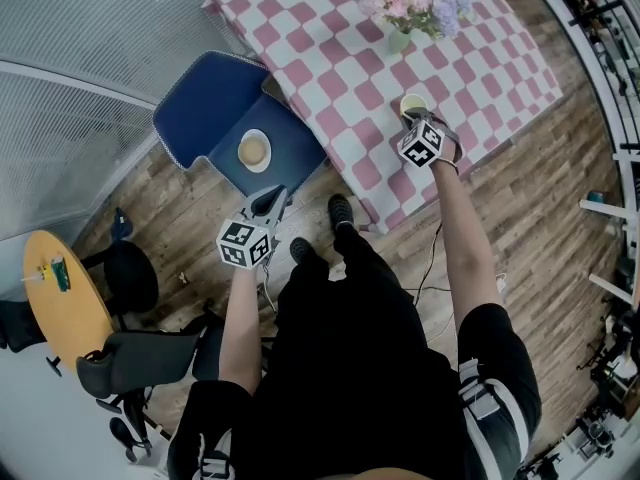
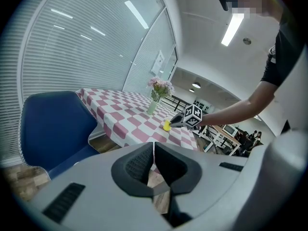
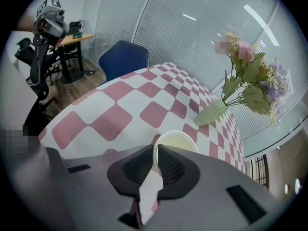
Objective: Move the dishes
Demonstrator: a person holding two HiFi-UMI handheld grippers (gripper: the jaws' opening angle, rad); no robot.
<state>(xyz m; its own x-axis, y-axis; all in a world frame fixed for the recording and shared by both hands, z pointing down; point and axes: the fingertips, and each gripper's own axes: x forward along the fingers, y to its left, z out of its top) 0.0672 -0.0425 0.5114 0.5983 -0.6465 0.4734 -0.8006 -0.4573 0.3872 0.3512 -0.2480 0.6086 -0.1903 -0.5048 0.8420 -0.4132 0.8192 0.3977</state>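
1. Cup [image 3: 179, 141]: pale yellow-green, with a light rim and its mouth upward. It is at the near part of the worktop [image 1: 330, 28], on the side of the vase nearest the person and apart from it. Whether its base rests on the cloth or sits just clear of it cannot be told.
2. Right hand-held gripper [image 3: 156, 150]: tilted steeply down over the cup. The jaws are drawn narrow, with the cup's near wall pinched between the two pads, one pad inside the rim and one outside. The marker cube faces up.
3. Dish [image 1: 254, 151]: small, round, pale-rimmed, with a tan centre. It lies flat on the seat of the blue chair [image 1: 215, 98], well apart from the cup.
4. Left hand-held gripper [image 2: 153, 150]: held out over the floor [image 1: 200, 208] near the front edge of the chair seat. It is close to the dish but clear of it. The pads are pressed together and nothing is between them.
5. Worktop: covered by a pink-and-white checked cloth that hangs over the edges.
6. Vase [image 1: 399, 40]: pale green and upright on the cloth, holding pink, white and lilac flowers [image 1: 415, 8].
7. Blue chair: padded, standing at the corner of the worktop.
8. Floor: wood planks.
9. Round yellow worktop [image 1: 65, 303]: off to the left, with small items on it too small to name and black office chairs [image 1: 130, 273] beside it.
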